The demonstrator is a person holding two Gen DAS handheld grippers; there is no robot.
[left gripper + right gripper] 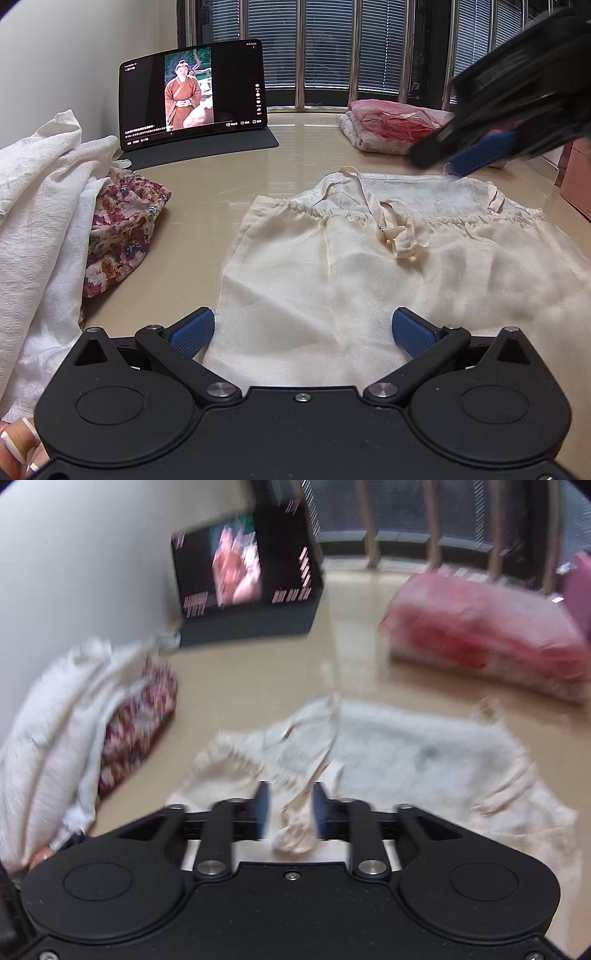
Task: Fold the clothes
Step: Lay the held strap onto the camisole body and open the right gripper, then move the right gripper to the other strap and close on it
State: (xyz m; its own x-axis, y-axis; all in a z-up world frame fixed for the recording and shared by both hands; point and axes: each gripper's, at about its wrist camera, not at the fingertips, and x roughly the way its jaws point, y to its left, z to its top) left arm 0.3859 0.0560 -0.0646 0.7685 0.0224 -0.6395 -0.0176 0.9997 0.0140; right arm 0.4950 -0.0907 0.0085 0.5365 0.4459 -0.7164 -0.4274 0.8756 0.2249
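Note:
A cream camisole top (332, 280) lies spread flat on the beige table, straps folded onto its chest. My left gripper (303, 330) is open wide just above its near hem, empty. In the left wrist view my right gripper (458, 166) hovers over the top's far right edge, blurred by motion. In the blurred right wrist view the right gripper (290, 806) has a narrow gap between its fingers, with a cream strap (306, 805) running through the gap; the top (406, 760) lies beyond. I cannot tell whether the pads pinch the strap.
A heap of white garments (40, 221) and a floral garment (125, 229) lie at the left. A tablet (192, 92) on a stand plays video at the back. Folded pink and grey clothes (391, 123) sit at the back right. Window bars (332, 48) run behind.

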